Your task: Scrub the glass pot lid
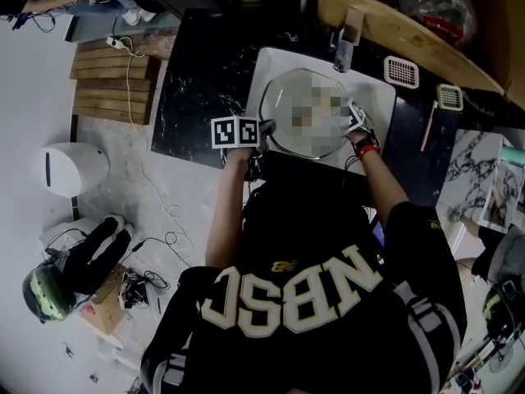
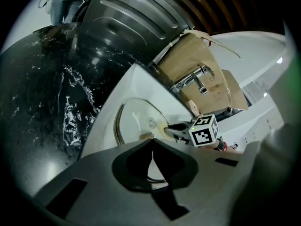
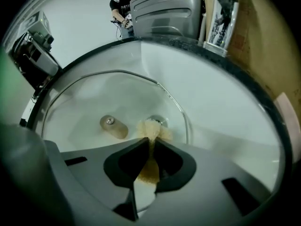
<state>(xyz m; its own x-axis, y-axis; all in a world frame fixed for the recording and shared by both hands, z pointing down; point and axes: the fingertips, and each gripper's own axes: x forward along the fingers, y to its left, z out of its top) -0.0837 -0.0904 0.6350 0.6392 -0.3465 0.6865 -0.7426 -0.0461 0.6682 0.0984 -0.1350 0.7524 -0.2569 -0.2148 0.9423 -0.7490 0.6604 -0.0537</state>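
A black marbled countertop (image 1: 197, 72) surrounded the white sink (image 1: 269, 62). Beside it lay pale floor (image 1: 33, 97), a slatted wooden pallet (image 1: 111, 80) and a white domed appliance (image 1: 74, 169). Brown cardboard (image 1: 377, 25) stood behind the faucet (image 1: 344, 46).

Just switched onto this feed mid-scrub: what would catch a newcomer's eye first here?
The round glass pot lid with a metal rim in the white sink basin fills the middle. The right gripper pinches a tan fibrous scrub pad over the glass beside the lid's knob, while the left gripper is clamped on the rim.
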